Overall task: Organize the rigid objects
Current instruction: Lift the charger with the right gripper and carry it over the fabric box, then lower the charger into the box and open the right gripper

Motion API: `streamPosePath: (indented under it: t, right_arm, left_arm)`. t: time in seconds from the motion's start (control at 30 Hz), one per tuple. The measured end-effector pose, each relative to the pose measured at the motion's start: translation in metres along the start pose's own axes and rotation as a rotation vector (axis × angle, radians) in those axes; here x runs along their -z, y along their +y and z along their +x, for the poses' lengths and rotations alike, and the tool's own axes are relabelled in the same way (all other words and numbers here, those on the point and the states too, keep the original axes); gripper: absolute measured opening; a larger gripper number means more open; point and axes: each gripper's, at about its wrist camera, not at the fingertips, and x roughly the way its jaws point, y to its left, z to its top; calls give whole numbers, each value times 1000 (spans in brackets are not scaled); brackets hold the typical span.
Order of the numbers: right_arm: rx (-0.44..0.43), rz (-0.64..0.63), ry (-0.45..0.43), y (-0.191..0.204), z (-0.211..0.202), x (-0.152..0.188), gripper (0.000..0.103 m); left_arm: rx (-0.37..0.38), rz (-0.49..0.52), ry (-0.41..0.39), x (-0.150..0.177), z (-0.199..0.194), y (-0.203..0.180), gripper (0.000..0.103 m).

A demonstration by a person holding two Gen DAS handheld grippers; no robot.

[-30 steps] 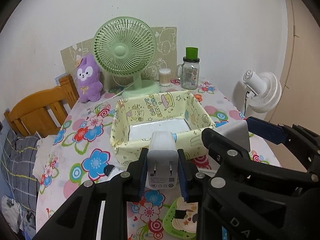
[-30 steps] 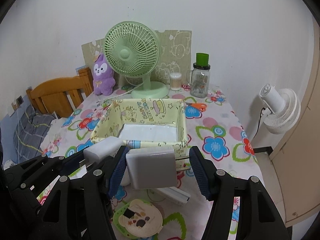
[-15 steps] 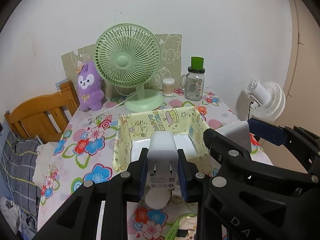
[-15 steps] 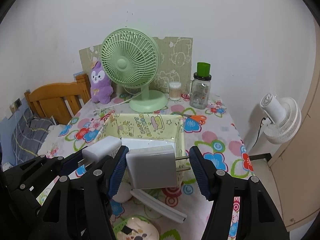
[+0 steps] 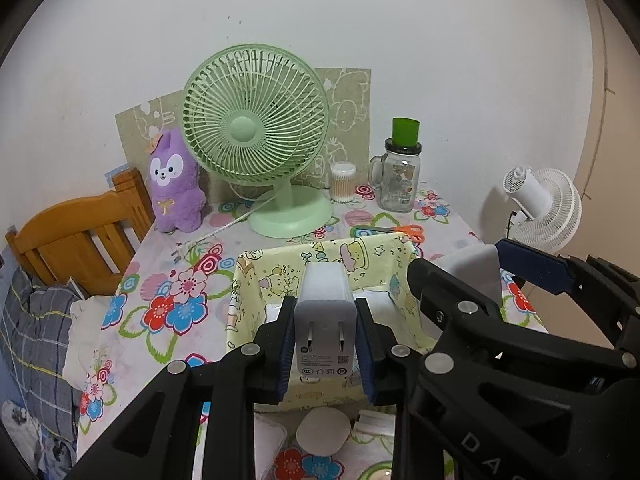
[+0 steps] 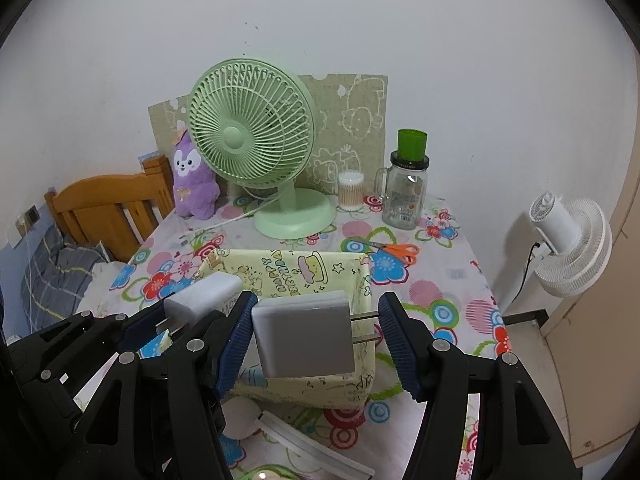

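White plug (image 5: 325, 320) sits squeezed tight in the left tongs (image 5: 325, 344), prongs facing the camera. The right tongs (image 6: 316, 332) pinch a bigger grey plug (image 6: 304, 334), its prongs touching the right pad. Both plugs hang over the near side of the yellow box (image 6: 280, 268) on the flowery table (image 6: 440, 312). At twelve o'clock past the box stands a green fan (image 6: 252, 140). Orange scissors (image 6: 394, 249) lie at one o'clock.

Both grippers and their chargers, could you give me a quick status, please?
Left gripper shut on small white charger. Right gripper shut on large grey charger, clamped body to prongs. Both over yellow fabric bin. Nothing in the way.
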Motion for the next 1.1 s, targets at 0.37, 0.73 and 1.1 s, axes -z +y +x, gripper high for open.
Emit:
streamPosePath:
  t: [0.37,0.73,1.1]
  right_arm:
    - [11,23,34,-1,40,-6,66]
    - [30,34,89,-1,75,0,66]
    - [49,34,143,-1,100,14,66]
  left_arm:
    - [-8,-19,26,-8,39,9,27]
    - [-8,-30,73,1,72,16,27]
    - [-24,-34,127,16,93,21,28]
